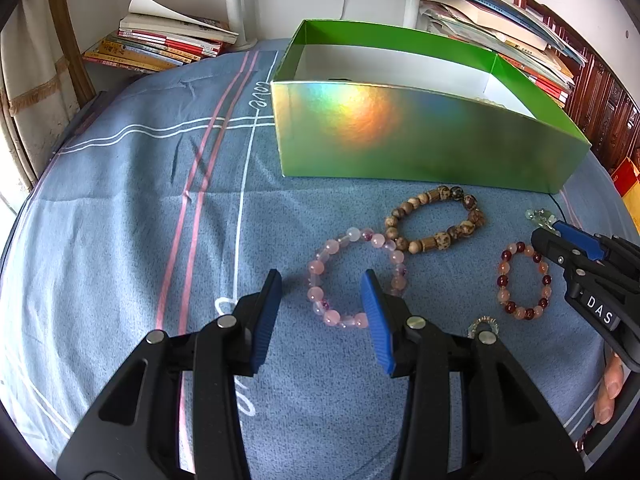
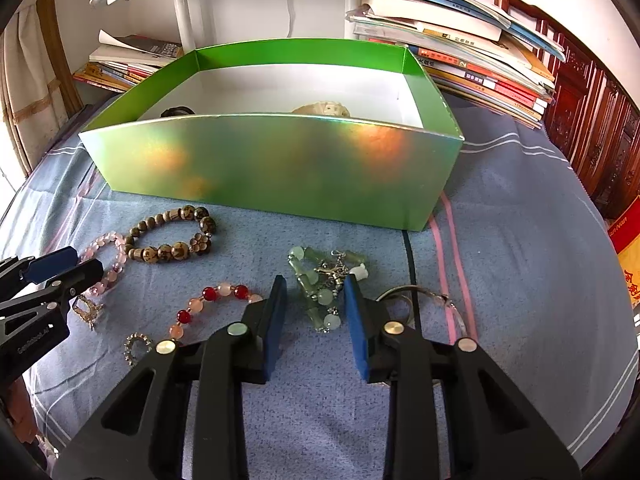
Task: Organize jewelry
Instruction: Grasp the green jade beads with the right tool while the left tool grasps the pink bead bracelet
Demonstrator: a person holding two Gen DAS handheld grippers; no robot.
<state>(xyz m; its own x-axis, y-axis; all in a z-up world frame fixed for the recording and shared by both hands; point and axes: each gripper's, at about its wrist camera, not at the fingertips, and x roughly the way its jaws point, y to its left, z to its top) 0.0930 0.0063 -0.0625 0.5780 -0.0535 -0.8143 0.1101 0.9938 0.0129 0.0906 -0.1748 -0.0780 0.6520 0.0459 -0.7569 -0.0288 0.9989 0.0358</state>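
Two tools in play, both apart with nothing clamped, and we go left to right. Far left we see a book stack (image 1: 160,44) on a shelf edge, well apart from the work. Our left tool (image 1: 324,312) hangs over the blue bedsheet (image 1: 120,200) with its jaws straddling the near-left part of the pink bracelet (image 1: 356,280); the right pad sits over the ring's inside, the left pad outside it, no pressing that we can see. We judge this is lined up to pinch one strand of beads.

Next right, the brown bracelet (image 1: 434,220) touches the pink one at its upper edge, so lifting pink may drag it. Behind both stands the green box (image 1: 400,132), open-topped, close enough for a short carry; its near wall is the thing to clear. The right view shows something pale and something dark already inside, too hidden to name.

Further right lies the red-and-peach bracelet (image 1: 524,284), with a small clear-stone ring (image 1: 483,326) near it. Our right tool (image 2: 316,300) brackets the jade-green bead piece (image 2: 320,280), jaws either side, gap visible, not gripping. Its metal clasp is tangled among the beads, likely to snag. A black cable (image 2: 410,264) runs just beside it, and a thin bangle (image 2: 424,296) sits partly under the right finger; both could get caught.
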